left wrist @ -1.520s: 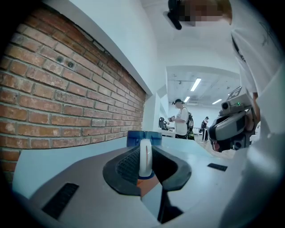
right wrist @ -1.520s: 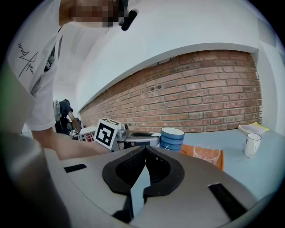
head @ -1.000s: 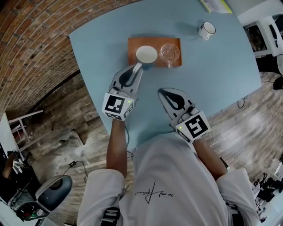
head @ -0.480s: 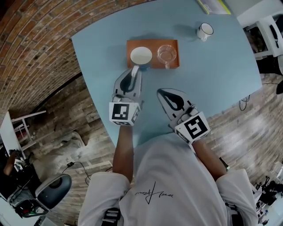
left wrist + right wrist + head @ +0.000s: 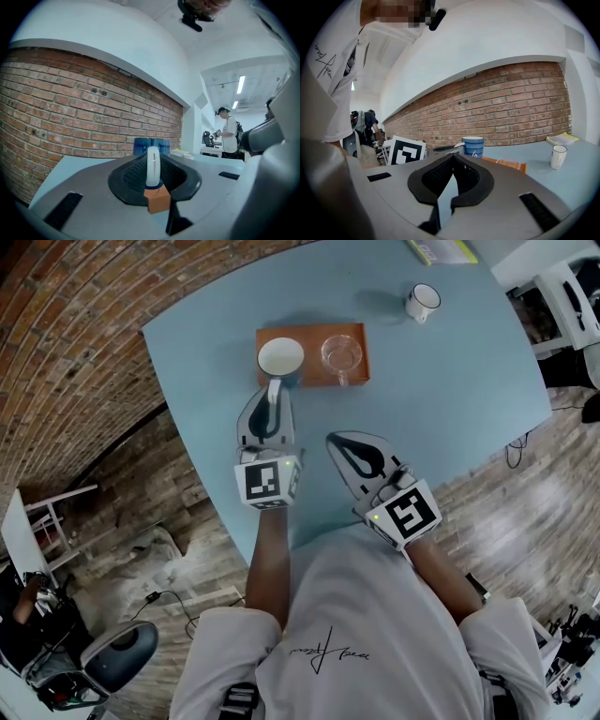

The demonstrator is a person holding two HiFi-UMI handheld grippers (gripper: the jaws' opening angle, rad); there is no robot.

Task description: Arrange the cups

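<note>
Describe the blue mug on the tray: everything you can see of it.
The blue ceramic-looking mug is white inside, with a white loop handle and darker blue bands round its wall. It stands upright, apparently empty, at the left end of the orange wooden tray, beside a clear glass cup but apart from it. The left gripper has its jaws closed on the handle, which points towards the person.

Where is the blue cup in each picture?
Head view: the blue cup sits top middle on the orange tray, handle in the left hand-held gripper.
Left gripper view: center, just behind the jaws, white handle between them.
Right gripper view: middle, just above the jaws.
Shared landmark: the brick wall.
</note>
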